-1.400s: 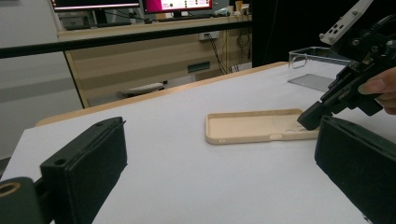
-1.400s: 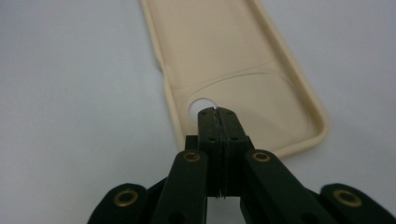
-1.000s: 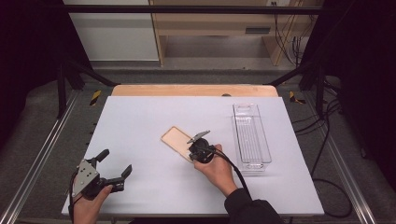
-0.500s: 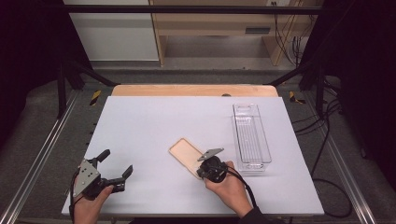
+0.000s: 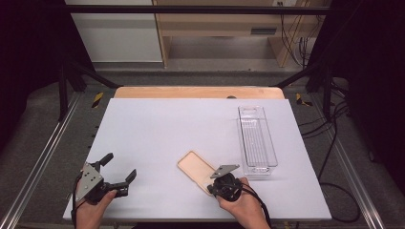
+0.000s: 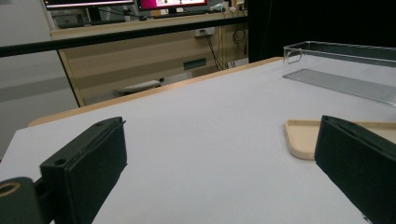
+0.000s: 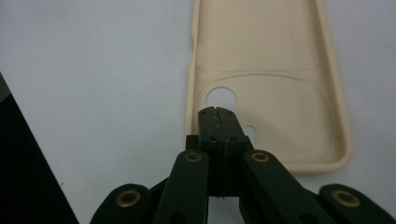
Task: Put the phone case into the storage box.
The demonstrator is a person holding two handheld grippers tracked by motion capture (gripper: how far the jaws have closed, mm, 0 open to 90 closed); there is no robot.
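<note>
A cream phone case (image 5: 193,167) lies hollow side up on the white table (image 5: 157,129), near the front edge. My right gripper (image 5: 216,184) is shut, its jaws pressed together with nothing between them. In the right gripper view its tips (image 7: 218,111) rest inside the phone case (image 7: 266,70), beside the round camera hole. My left gripper (image 5: 119,166) stands open at the front left, held low over the table with nothing in it. In the left gripper view, the wide gap of the left gripper (image 6: 219,177) frames bare table, and a corner of the phone case (image 6: 301,137) lies past the right jaw.
A clear plastic tray (image 5: 257,138) lies lengthwise at the right of the table and shows as the clear tray (image 6: 341,79) in the left gripper view. The table's front edge runs just under both hands. A wooden strip (image 5: 198,92) borders the far edge.
My right gripper has moved toward the near edge and a little right, and the phone case has slid along with it. The left gripper has stayed in place.
</note>
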